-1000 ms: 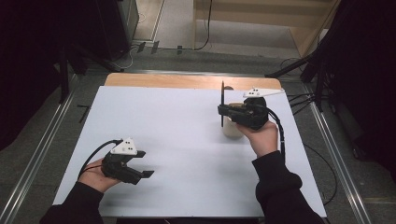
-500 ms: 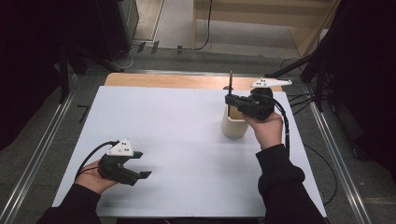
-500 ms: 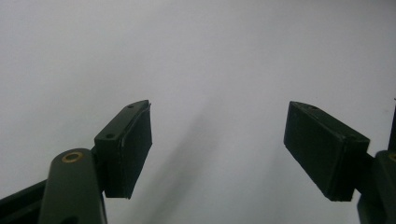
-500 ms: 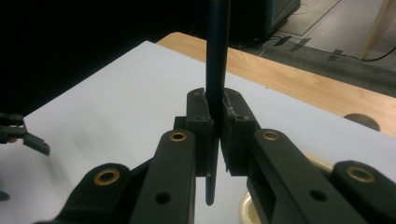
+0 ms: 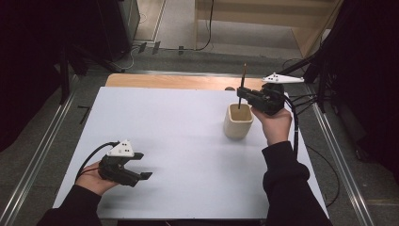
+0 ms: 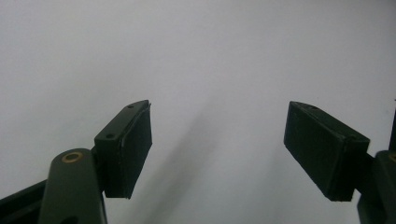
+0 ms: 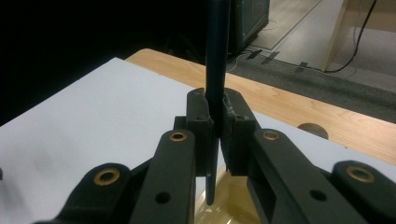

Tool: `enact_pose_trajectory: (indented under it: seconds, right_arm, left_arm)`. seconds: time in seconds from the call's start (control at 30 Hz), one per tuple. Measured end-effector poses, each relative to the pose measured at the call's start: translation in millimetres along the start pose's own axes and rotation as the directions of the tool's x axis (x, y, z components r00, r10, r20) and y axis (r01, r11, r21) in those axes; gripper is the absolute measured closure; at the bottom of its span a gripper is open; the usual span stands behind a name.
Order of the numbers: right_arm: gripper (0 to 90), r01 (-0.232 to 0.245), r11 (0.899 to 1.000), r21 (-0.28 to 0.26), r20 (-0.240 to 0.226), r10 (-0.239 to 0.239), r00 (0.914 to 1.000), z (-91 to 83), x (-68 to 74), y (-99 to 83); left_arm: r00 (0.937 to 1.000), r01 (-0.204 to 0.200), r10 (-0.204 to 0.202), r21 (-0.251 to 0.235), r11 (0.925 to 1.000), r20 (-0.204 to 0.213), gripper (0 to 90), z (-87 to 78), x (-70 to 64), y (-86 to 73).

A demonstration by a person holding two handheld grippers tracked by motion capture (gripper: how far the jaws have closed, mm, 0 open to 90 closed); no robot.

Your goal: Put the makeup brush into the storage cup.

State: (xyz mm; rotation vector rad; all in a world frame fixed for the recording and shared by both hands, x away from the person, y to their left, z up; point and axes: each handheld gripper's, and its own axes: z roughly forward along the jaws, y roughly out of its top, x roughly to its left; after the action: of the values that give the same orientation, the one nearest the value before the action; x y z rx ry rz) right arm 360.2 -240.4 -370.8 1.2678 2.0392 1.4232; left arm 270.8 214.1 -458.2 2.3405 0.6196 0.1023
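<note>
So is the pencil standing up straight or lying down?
Upright. The right gripper holds the pencil vertical, its lower tip over the cup.

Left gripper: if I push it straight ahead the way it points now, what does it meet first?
Likely just the white table top: the left gripper, jaws open, faces bare surface. The cup sits well off its line.

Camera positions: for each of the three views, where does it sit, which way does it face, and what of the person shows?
High view: above the person's side, looking forward and down on the table; both forearms, left gripper and right gripper show.
Left gripper view: behind its own open jaws, facing bare tabletop.
Right gripper view: behind jaws shut on the pen above the cup.
Shared: high and right gripper views show pen and cup.
</note>
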Motion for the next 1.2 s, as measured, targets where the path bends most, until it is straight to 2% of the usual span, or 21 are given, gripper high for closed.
enact_pose_trajectory:
  seconds: [0.43, 0.8, 1.2]
  right_arm:
    - [84.2, -0.019, 1.0, 0.004, 0.064, 0.018, 0.9978, 1.9, -11.7, -8.0]
    - [84.2, -0.037, 0.999, -0.001, 0.082, 0.036, 0.996, 6.0, -19.0, -17.3]
    - [84.1, -0.037, 0.999, 0.013, 0.087, 0.035, 0.9956, 12.7, -17.4, -23.6]
  left_arm:
    - [1.0, 0.003, -0.003, 0.007, 1.0, 0.009, 24.2, 1.2, -0.9, -0.1]
    - [1.0, -0.001, 0.001, 0.009, 1.0, 0.009, 24.2, 0.9, -1.4, 0.1]
    - [0.9999, -0.005, 0.005, 0.01, 0.9999, 0.011, 24.3, 1.1, -2.2, 0.2]
